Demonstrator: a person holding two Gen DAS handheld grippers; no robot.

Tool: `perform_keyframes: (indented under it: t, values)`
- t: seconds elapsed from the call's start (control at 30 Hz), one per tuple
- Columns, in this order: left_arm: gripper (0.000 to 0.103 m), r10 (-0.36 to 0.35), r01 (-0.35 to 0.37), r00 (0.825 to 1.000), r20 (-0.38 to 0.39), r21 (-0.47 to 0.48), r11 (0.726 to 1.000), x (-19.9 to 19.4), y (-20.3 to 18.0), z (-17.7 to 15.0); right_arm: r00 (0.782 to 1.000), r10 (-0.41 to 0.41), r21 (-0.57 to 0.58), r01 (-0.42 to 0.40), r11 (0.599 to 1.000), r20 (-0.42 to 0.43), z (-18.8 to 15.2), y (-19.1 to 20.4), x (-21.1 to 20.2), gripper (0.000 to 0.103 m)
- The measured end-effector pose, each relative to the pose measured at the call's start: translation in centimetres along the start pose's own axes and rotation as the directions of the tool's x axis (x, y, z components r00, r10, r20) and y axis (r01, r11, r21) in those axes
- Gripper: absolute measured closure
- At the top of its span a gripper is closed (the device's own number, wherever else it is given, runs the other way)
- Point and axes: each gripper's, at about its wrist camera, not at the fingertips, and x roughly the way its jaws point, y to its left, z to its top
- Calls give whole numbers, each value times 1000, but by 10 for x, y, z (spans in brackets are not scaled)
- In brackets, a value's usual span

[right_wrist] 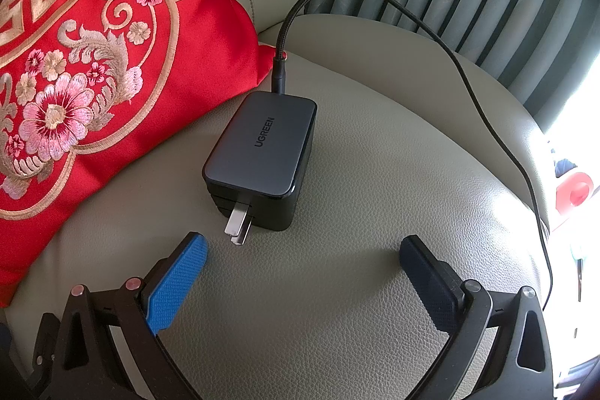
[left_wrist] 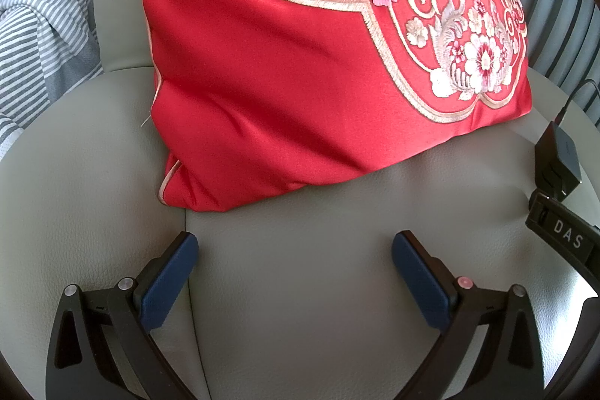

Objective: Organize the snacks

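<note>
A beige leather sofa seat [right_wrist: 337,287] carries a red embroidered cushion [left_wrist: 300,81] leaning on its backrest. A grey charger [right_wrist: 262,145] lies near the seat's right edge, its cable [right_wrist: 487,122] running off the edge. Both the left gripper [left_wrist: 294,272] and the right gripper [right_wrist: 302,276] are spread wide, holding nothing. No snacks are in view.

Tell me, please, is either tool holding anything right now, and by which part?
Nothing is held: the left tool and right tool are both open above the sofa seat.
</note>
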Motion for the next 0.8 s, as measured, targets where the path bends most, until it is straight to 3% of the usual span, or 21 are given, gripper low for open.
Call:
perform_keyframes:
  t: [0.8]
  values:
    - [0,1,-1,1000,0,-1,1000,0,1,0,1000,1,-2,-1,1000,0,0,2,-1,0]
